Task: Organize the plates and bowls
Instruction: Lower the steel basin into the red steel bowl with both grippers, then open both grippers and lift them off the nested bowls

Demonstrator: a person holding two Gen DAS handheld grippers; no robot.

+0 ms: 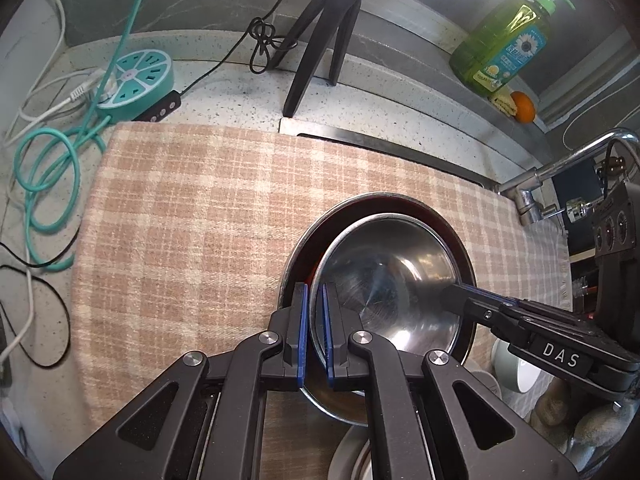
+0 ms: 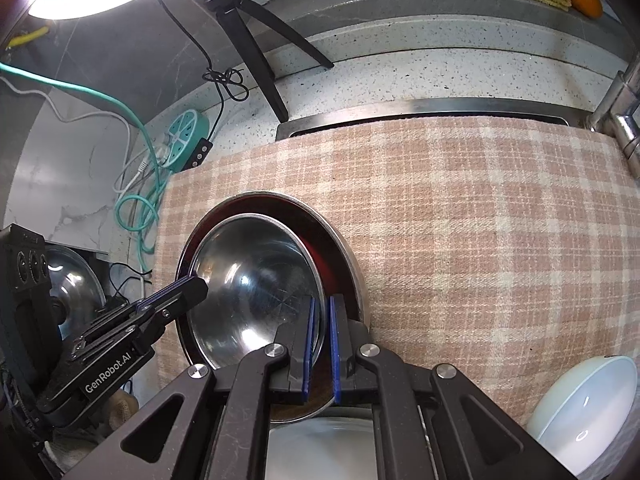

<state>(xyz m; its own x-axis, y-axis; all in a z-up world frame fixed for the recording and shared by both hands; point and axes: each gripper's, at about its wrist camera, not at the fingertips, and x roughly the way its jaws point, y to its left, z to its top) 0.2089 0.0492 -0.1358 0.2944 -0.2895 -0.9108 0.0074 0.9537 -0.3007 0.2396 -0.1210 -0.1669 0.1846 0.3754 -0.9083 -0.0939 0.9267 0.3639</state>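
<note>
A shiny steel bowl (image 1: 392,280) (image 2: 256,280) hangs tilted over a wider steel plate (image 1: 380,197) (image 2: 320,220) with a dark red inside, which lies on the checked cloth (image 1: 192,216). My left gripper (image 1: 314,292) is shut on the bowl's left rim, which runs between its blue pads. My right gripper (image 2: 321,304) is shut on the opposite rim. Each gripper also shows in the other's view, the right gripper (image 1: 450,294) and the left gripper (image 2: 198,282) both clamped on the bowl's edge.
A white bowl (image 2: 584,400) sits at the cloth's near right, a white plate (image 2: 320,452) below my fingers, another steel bowl (image 2: 72,280) at the left. Behind the cloth stand a faucet (image 1: 560,168), a black tripod (image 1: 320,48), a teal power strip (image 1: 136,80) with cables, and a soap bottle (image 1: 504,44).
</note>
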